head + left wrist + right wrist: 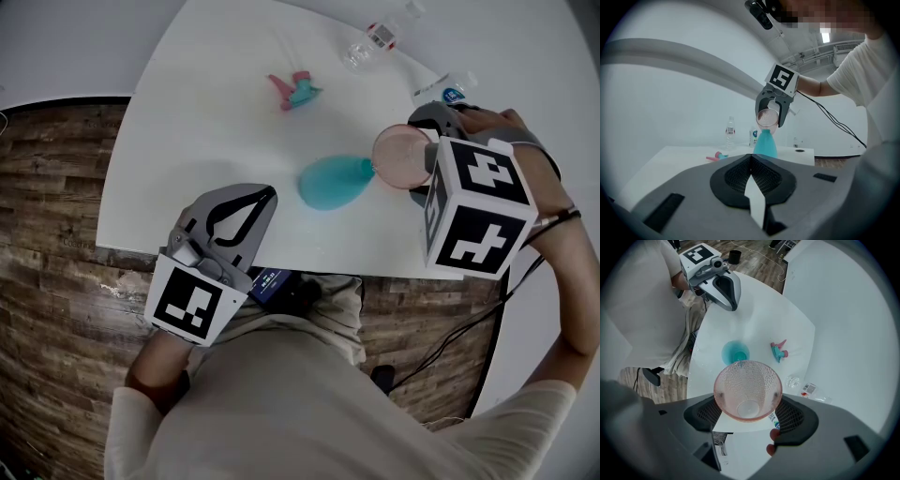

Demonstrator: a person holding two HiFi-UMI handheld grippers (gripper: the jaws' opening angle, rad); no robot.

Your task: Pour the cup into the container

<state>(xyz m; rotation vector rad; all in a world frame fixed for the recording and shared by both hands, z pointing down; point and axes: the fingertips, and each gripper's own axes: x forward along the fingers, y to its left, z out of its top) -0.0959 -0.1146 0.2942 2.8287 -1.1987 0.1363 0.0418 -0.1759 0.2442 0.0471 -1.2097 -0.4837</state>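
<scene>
Fingers (793, 415) round cup (748, 389), contents indiscernible

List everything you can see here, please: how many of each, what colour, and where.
Pink translucent plastic cup: one, pink, tipped over the container's mouth.
Teal flask-shaped container: one, teal, mid-table.
Pink-and-teal spray trigger: one, lying beyond the container.
Clear plastic bottles: two, at the table's far side; one with a red-and-white label, one with a blue label.
White table: one, white, on a wood-look floor.
Left gripper: grey, shut, empty, near the table's front edge.
Right gripper: grey, shut on the cup.
</scene>
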